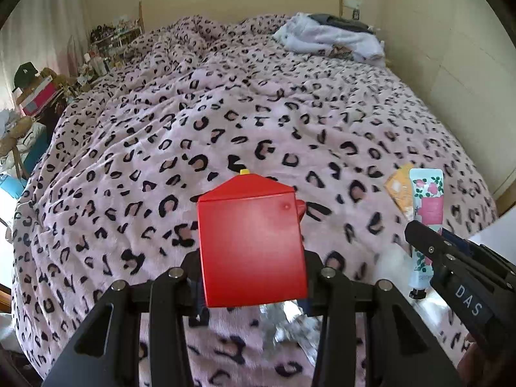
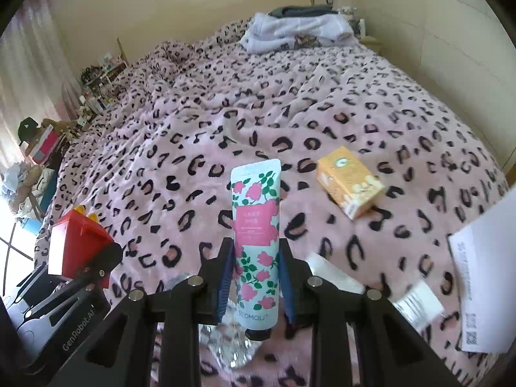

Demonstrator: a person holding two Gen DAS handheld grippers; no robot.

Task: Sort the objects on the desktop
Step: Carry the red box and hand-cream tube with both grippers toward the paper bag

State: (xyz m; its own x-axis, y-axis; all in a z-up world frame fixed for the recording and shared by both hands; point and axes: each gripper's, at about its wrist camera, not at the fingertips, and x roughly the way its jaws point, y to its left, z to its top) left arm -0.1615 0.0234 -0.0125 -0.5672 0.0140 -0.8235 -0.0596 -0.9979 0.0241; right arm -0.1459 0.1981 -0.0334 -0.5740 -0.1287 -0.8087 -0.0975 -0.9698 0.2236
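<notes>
My left gripper [image 1: 253, 269] is shut on a red plastic box [image 1: 251, 242] with a yellow knob on top, held above the pink leopard-print bedspread [image 1: 225, 113]. The box also shows at the left of the right wrist view [image 2: 75, 245]. My right gripper [image 2: 254, 258] is shut on a floral hand-cream tube [image 2: 256, 242], cap down, crimped end up. The tube and the right gripper [image 1: 429, 245] show at the right of the left wrist view, with the tube [image 1: 427, 203] upright. An orange box [image 2: 350, 182] lies on the bedspread, right of the tube.
A white package with a printed label [image 2: 477, 283] sits at the right edge, and white packets [image 2: 416, 306] lie near it. Something clear and crinkly [image 2: 232, 345] lies under the grippers. Folded clothes [image 2: 296, 32] lie at the bed's far end. Cluttered shelves [image 1: 38, 93] stand left of the bed.
</notes>
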